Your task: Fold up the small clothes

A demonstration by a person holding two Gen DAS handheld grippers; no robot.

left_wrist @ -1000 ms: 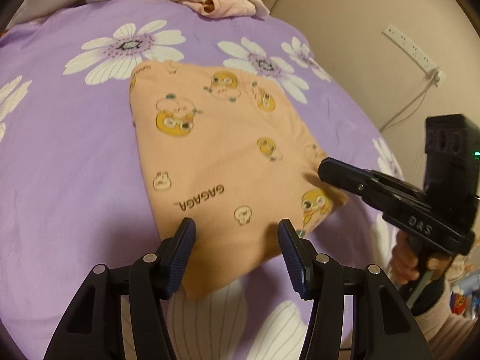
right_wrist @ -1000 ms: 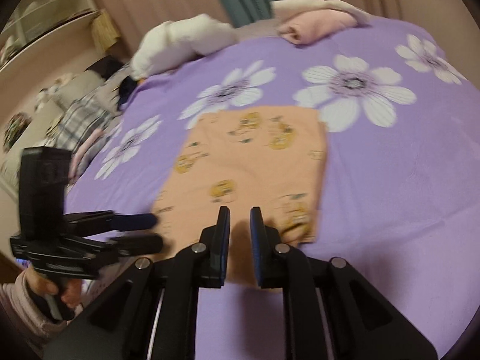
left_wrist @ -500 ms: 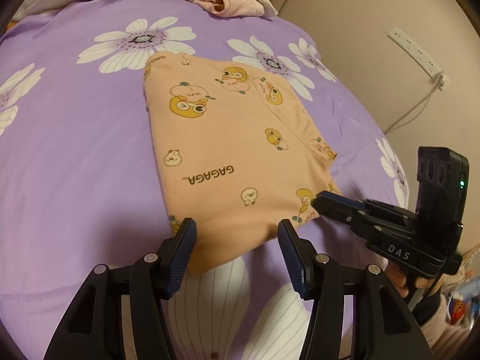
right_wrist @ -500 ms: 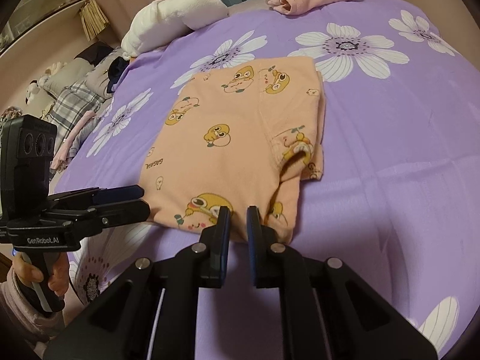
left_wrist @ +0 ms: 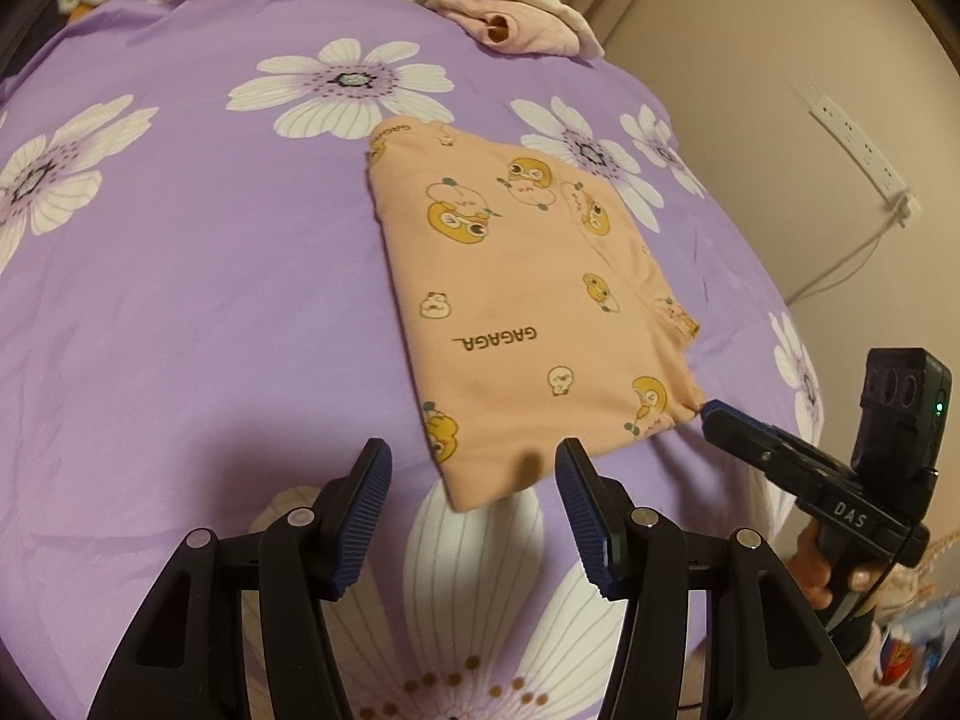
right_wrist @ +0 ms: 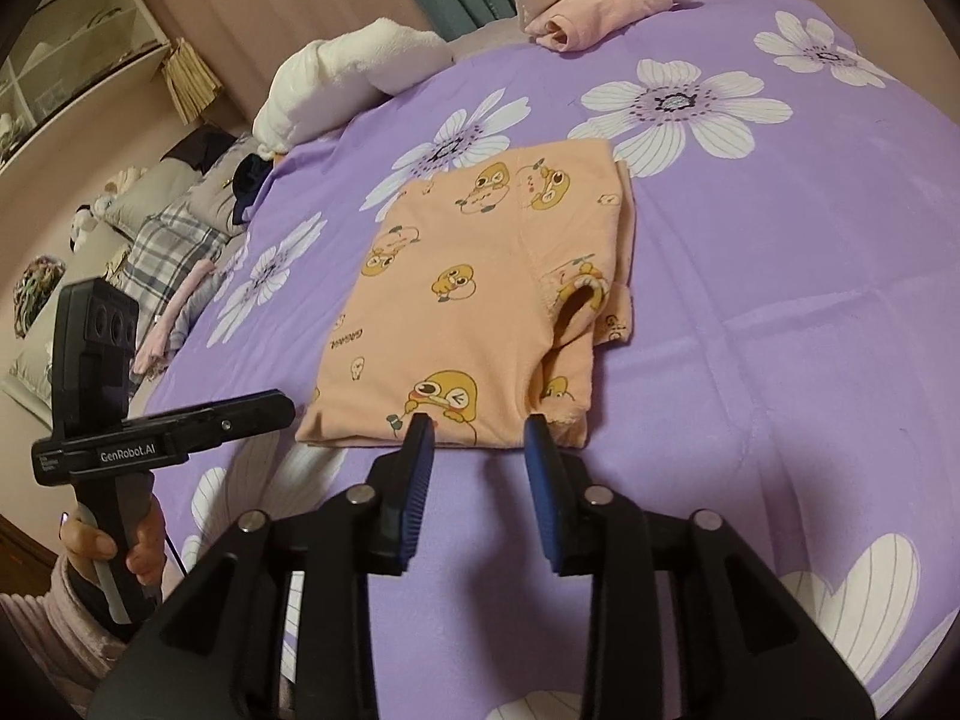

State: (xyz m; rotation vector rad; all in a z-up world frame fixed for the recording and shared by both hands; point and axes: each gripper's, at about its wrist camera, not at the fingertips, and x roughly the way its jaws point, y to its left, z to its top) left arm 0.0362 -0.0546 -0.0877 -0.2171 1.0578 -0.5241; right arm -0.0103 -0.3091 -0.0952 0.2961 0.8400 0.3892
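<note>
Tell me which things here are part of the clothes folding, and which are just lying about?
Part of the job:
- orange shirt, lying folded on the bed
- left gripper, fingers apart over the shirt's near corner
- right gripper, fingers opening at the shirt's near edge
- pink folded clothes at the far edge, probably

Lying about:
- purple flowered sheet
- white towel
- plaid cloth
- power strip

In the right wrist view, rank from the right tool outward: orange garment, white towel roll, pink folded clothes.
From the right tool:
1. Orange garment, just ahead at its tips.
2. White towel roll, far left.
3. Pink folded clothes, far edge, center-right.
</note>
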